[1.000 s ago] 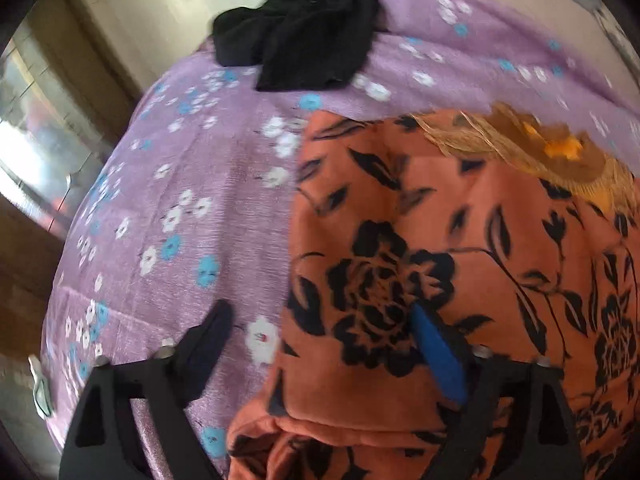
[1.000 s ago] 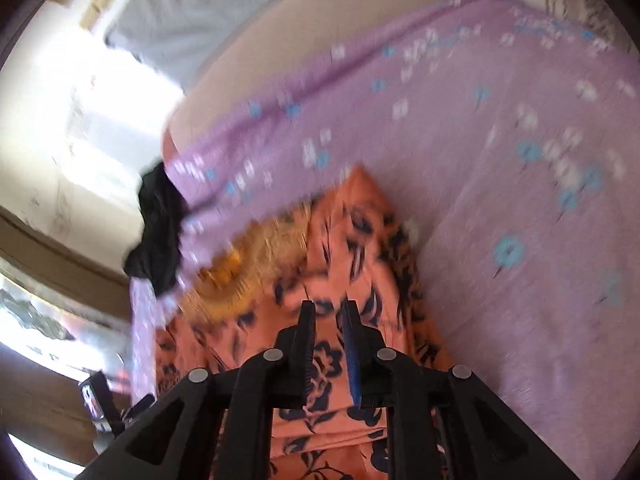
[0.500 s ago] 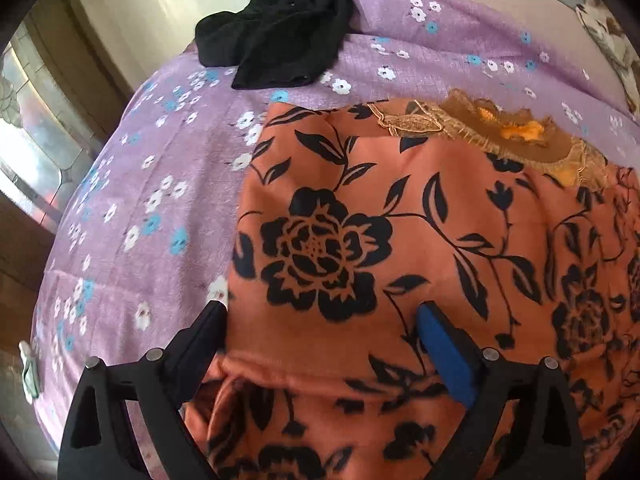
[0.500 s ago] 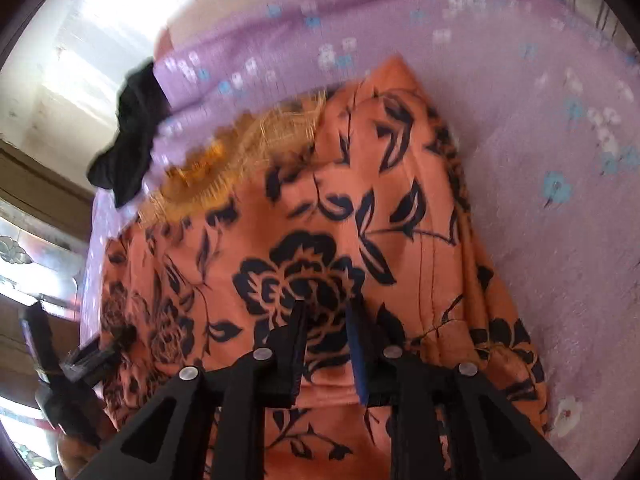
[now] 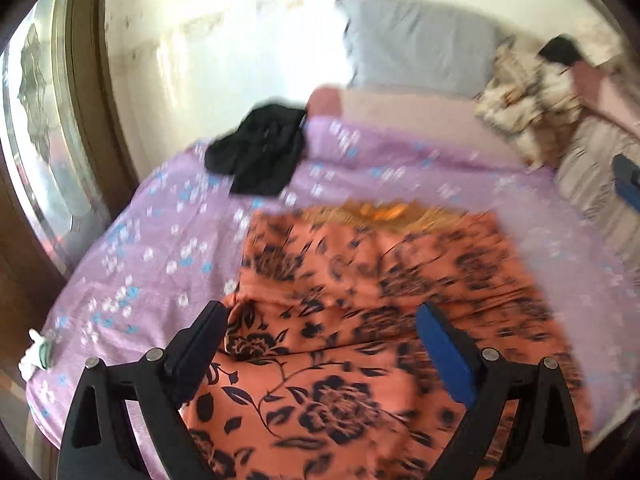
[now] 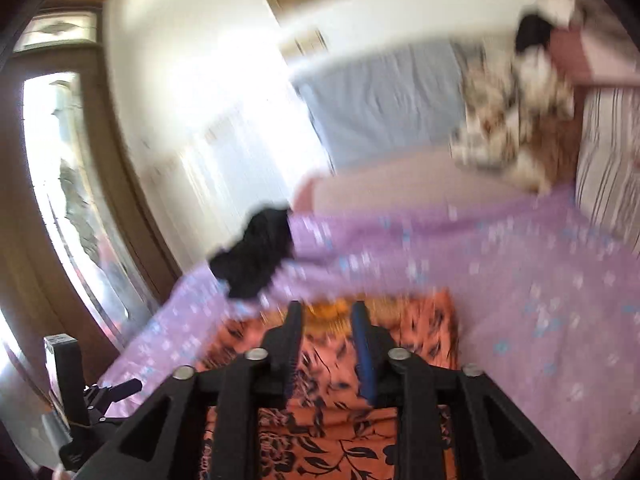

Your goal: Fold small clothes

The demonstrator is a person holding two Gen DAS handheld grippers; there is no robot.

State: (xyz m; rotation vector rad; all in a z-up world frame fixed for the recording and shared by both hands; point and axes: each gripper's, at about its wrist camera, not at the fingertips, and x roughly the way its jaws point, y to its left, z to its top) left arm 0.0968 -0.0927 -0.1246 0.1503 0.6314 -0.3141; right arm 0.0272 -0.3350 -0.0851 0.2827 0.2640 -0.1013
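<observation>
An orange garment with black flowers [image 5: 360, 288] lies spread on the purple flowered bedsheet [image 5: 152, 248], its gold embroidered neck at the far end. My left gripper [image 5: 320, 328] is open and empty above the garment's near part. My right gripper [image 6: 327, 316] is open by a narrow gap and holds nothing, above the same garment [image 6: 320, 420]. A black garment [image 5: 260, 156] lies bunched at the sheet's far left edge; it also shows in the right wrist view [image 6: 256, 252]. Both views are blurred.
A grey pillow [image 5: 416, 44] leans on the wall behind the bed. A crumpled patterned cloth [image 5: 524, 100] and a striped pillow [image 6: 608, 152] lie at the far right. A window with a wooden frame [image 6: 72, 184] is on the left.
Both grippers have lifted and tilted up from the garment, so the wall and pillows came into view. The right gripper's fingers have parted a little. The garment lies flat.
</observation>
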